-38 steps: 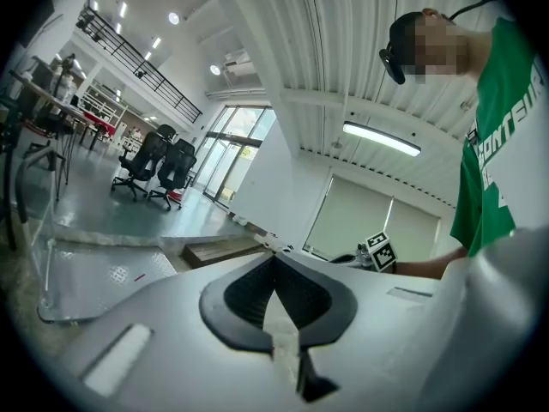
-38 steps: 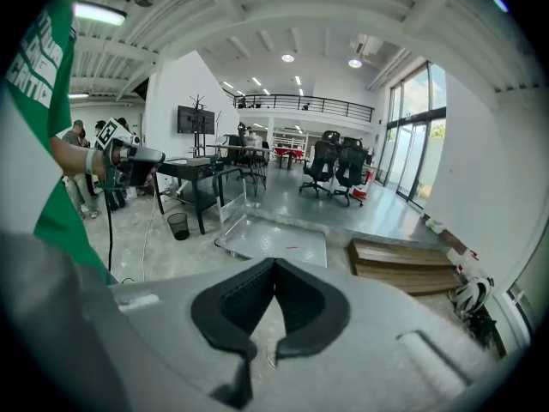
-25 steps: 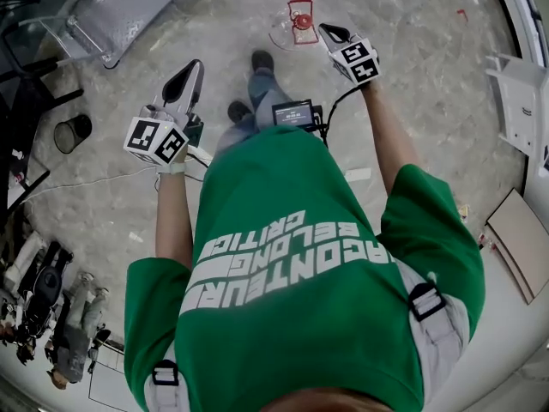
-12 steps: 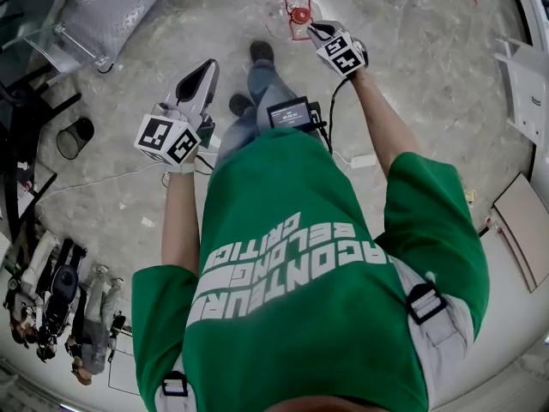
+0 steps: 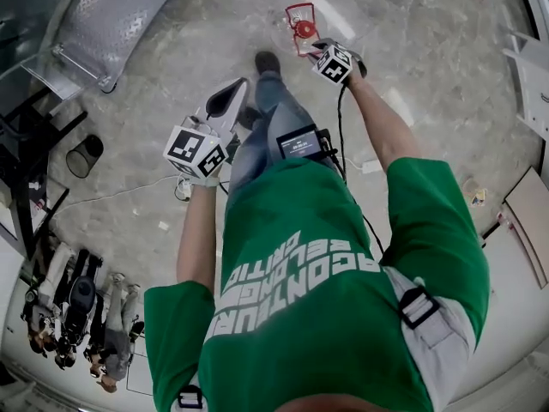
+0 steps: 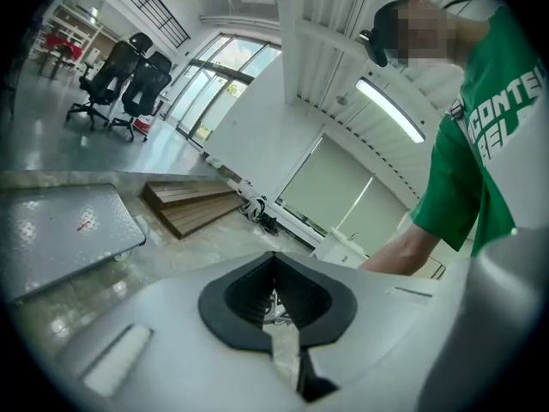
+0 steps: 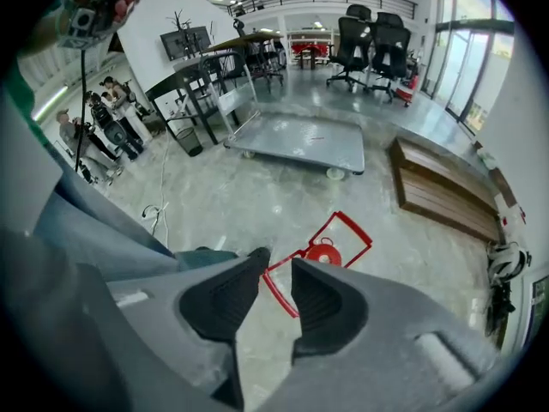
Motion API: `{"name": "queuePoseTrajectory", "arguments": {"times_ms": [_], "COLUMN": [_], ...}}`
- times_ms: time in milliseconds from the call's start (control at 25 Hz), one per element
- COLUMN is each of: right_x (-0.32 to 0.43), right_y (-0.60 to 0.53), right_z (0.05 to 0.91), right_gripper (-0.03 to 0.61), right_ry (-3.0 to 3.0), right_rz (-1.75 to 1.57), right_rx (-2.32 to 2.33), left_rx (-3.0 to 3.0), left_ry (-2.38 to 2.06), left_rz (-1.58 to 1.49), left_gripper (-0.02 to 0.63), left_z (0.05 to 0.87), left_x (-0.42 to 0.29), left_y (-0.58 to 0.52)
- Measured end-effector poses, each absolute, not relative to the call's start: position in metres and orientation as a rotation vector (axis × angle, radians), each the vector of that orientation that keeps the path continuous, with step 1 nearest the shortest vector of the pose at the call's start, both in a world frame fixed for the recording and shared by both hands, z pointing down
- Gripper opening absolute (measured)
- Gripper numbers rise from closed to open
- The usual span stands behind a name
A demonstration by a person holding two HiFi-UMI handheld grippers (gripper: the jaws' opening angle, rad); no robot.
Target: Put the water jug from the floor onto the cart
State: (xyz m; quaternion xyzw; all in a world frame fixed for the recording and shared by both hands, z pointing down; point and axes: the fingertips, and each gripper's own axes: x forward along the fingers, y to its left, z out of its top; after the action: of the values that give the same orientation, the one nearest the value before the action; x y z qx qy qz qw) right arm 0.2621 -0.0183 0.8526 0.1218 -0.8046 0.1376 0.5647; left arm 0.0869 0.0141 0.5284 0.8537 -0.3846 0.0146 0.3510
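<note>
Pale marble floor [image 5: 429, 101] spreads beneath us, and the clear water jug [image 5: 300, 26] stands on it ahead of our feet, well apart from the grey flat cart [image 5: 120, 15] at the upper left. Our right gripper [image 5: 319, 48] points steeply down just above the jug, its jaws opening; the jug's red handle [image 7: 353, 226] shows through their gap, unpinched. Our left gripper [image 5: 233, 91] is closed on nothing.

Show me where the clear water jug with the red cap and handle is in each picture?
Head view: the clear water jug with red cap, top middle.
Left gripper view: not in it.
Right gripper view: the jug, lower middle.
Shared landmark: the flat grey metal cart, in all three views.
</note>
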Motion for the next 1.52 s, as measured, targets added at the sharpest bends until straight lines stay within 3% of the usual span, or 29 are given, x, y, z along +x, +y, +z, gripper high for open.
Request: {"name": "queuePoseTrajectory", "arguments": {"times_ms": [320,800,920,1080,1520], "right_x": [0.260,0.281,0.293,0.290,0.260], "right_y": [0.014,0.029,0.024,0.022,-0.038], "right_z": [0.915,1.005,1.019,1.024,0.969], "right_gripper": [0.126,0.127,0.062,0.048,0.037], "right_ry": [-1.823,-1.619,-1.558,-1.549,-1.700], "right_rz": [0.271,0.048,-0.034,-0.075,0.460], "right_rx": [0.069,-0.068,-0.053,-0.034,0.430], "left_rx": [2.182,2.143,2.144,2.137,2.154], "left_ry": [-0.930,-0.961,-0.960,-0.976,-1.057], "left_rz": [0.097,0.121,0.128,0.128,0.111], "left_gripper": [0.014,0.014,0.014,0.014,0.014], "left_z": [0.552,0.583,0.588,0.593,0.577], "left_x": [0.119,0.103,0.103,0.097,0.079], "left_y": [0.017,0.048,0.058,0.069,0.090]}}
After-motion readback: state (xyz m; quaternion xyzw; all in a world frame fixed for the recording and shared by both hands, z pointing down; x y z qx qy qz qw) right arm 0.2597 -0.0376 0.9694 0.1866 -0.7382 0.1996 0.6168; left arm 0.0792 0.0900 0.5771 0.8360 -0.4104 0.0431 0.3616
